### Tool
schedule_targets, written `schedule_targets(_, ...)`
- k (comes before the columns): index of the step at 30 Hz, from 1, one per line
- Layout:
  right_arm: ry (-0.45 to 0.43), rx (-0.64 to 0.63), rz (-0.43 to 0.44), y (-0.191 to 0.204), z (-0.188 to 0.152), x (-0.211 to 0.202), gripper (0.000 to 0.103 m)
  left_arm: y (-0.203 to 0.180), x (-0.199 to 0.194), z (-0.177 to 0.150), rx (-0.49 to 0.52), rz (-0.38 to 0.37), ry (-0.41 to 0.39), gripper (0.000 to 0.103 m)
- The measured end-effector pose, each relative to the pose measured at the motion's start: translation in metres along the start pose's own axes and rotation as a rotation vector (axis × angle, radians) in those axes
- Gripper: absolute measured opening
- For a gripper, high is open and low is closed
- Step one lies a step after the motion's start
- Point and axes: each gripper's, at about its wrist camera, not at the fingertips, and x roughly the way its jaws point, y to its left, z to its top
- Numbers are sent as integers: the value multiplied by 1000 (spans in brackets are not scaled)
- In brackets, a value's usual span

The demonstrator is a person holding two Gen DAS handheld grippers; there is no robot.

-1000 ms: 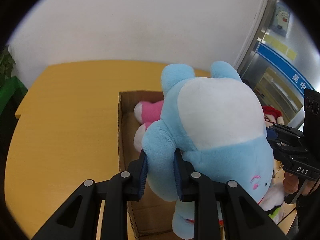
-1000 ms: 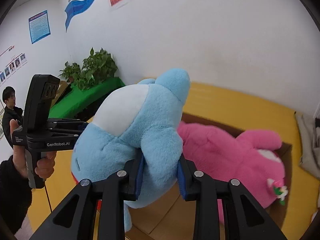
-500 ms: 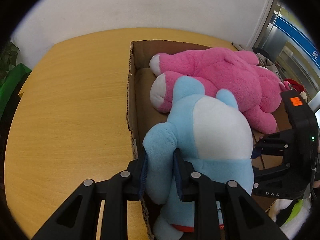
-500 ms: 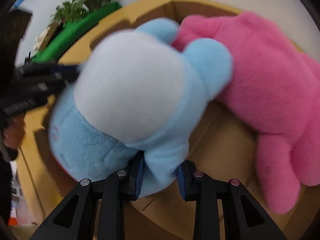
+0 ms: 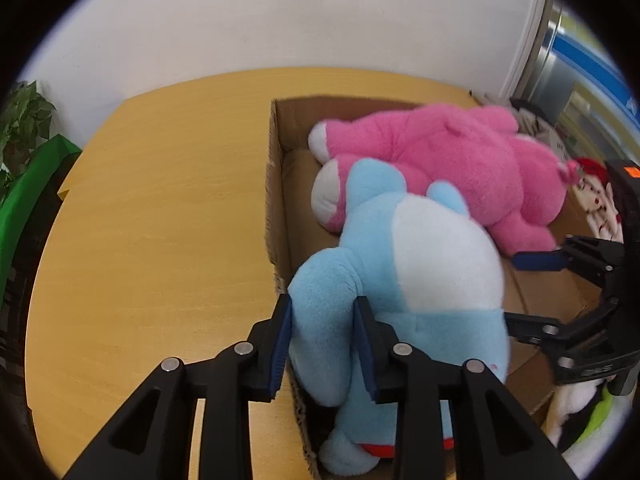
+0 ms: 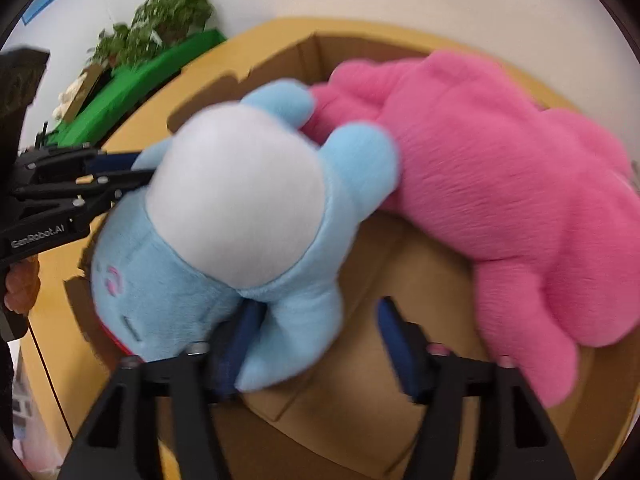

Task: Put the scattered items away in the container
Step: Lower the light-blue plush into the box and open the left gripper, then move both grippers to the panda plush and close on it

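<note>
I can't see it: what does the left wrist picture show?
Black tongs pinch a limb of a blue plush toy over a cardboard box, where a pink plush lies. Other tongs, spread apart, reach in from the right.

Left gripper body: in my right wrist view I read "GenRobot.AI" in pale letters on the black plastic side of the left gripper (image 6: pixel 100 178).
Right gripper body: in my left wrist view the black right gripper (image 5: pixel 536 292) carries small pale lettering I can't make out.
Wall signs: too blurred for me to read.
</note>
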Motion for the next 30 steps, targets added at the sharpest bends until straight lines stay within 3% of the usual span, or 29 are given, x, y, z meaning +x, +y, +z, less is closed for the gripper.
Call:
schedule_targets(2,-86,25,6,-13,-7,-36,100,-1,-29,2,-22,23,-96,31)
schedule_targets(4,-156,18,-48,-21,-22,-70,102,-10,-54,0,-39,-13,-165,40)
schedule_targets(6,-173,33,-87,-33,-41,-88,103,-31,-63,-6,-32,-67,-173,63)
schedule_targets(8,-104,102,-87,-44,-51,-76,103,-57,-53,-15,-7,-95,-124,64)
schedule_targets(11,7,178,-184,-63,-74,-57,102,-89,-22,-31,13,-161,-40,64)
schedule_targets(14,58,190,-150,-63,-95,-51,100,-108,-14,-43,68,-76,-71,63)
schedule_targets(18,29,231,-149,-59,-112,-56,100,-102,-17,-48,43,-117,-56,63)
schedule_targets(25,8,260,-128,-58,-121,-60,100,-108,-21,-54,61,-54,-58,63)
schedule_targets(27,-1,268,-137,-54,-121,-59,100,-106,-29,-52,16,-74,-71,63)
schedule_targets(30,-63,231,-228,-45,-118,-73,100,-111,-50,-52,-17,-148,-101,63)
